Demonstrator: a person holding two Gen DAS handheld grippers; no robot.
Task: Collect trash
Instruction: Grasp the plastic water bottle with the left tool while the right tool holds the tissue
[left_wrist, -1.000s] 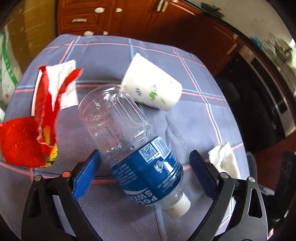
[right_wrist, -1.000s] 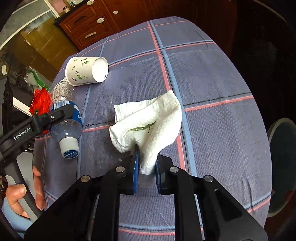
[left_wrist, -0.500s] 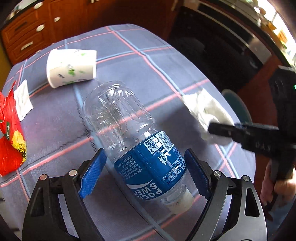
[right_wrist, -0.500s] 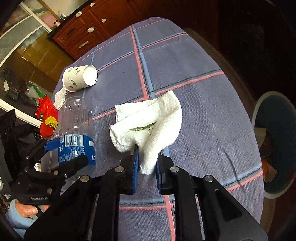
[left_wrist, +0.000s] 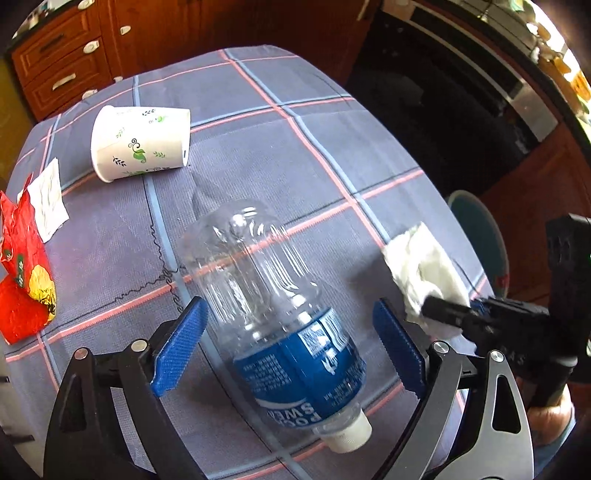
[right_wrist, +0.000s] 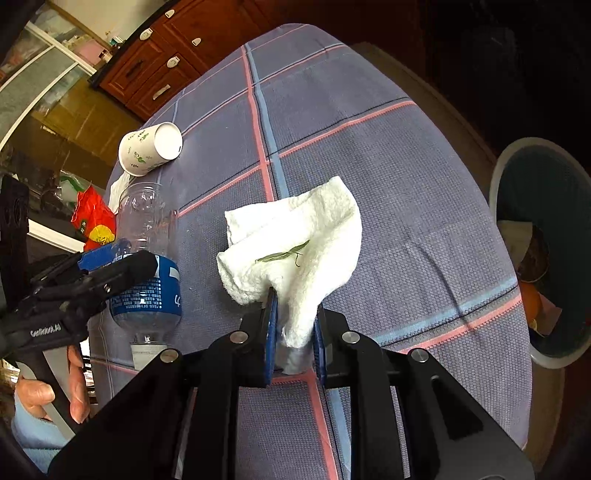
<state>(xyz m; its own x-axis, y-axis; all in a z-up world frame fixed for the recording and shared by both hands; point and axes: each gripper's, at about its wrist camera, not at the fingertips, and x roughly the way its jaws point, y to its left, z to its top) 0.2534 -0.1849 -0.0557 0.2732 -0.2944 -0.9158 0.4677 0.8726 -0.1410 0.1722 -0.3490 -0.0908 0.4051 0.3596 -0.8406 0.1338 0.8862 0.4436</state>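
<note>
My left gripper (left_wrist: 288, 314) is shut on a clear plastic bottle (left_wrist: 258, 280) with a blue label, held off the cloth with its white cap toward the camera. From the right wrist view, that bottle (right_wrist: 142, 218) hangs cap-down in the left gripper (right_wrist: 110, 266). A crumpled white tissue (right_wrist: 295, 229) with a green leaf print is pinched in my right gripper (right_wrist: 293, 306), which is shut on it. The tissue (left_wrist: 421, 258) and right gripper (left_wrist: 443, 310) also show at the right of the left wrist view. A teal bin (right_wrist: 535, 251) with trash inside stands beyond the table's right edge.
A white paper cup (left_wrist: 140, 144) lies on its side on the checked blue tablecloth (left_wrist: 258, 129). A red wrapper (left_wrist: 22, 280) and a white paper scrap (left_wrist: 48, 199) sit at the left. Brown drawers (right_wrist: 155, 74) stand behind the table. A hand (right_wrist: 44, 398) grips the left handle.
Both grippers have carried the bottle and the tissue across the table toward its right edge. The cup and wrapper have slid away to the left, and the bin has come into view.
</note>
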